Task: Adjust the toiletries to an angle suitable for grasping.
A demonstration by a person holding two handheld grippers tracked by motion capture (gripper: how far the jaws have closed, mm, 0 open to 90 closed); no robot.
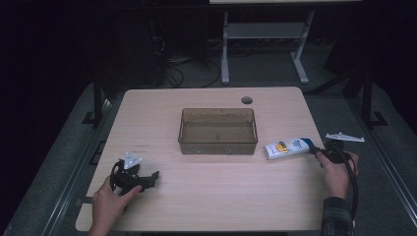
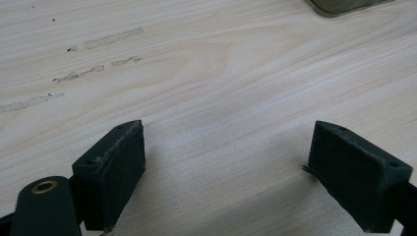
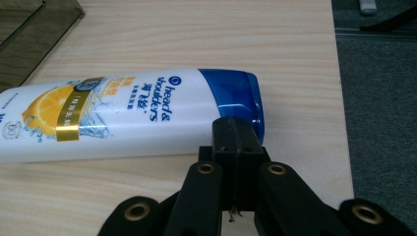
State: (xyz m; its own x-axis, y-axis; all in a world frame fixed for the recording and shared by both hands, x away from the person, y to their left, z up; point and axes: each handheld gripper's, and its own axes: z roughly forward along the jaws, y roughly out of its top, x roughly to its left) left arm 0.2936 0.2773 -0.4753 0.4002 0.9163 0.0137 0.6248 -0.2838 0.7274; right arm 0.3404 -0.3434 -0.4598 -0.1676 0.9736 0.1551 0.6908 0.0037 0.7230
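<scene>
Right hand-held gripper [image 3: 236, 135] jaws closed together, tips against the lying shampoo bottle [image 3: 123, 118] at its blue cap, left hand-held gripper [image 2: 223, 172] wide open, empty, low over the desk [image 1: 211, 187], brown bin [image 1: 218, 131] mid-desk.

A table [image 1: 206, 196] bears a bin [image 1: 218, 146] at its middle, toward the far side — a shampoo bottle [image 1: 289, 147] lies on its side just right of it, cap end toward the right gripper [image 1: 328, 151] at the right edge. The left gripper [image 1: 147, 179] rests near the front left corner — well apart from the bin
</scene>
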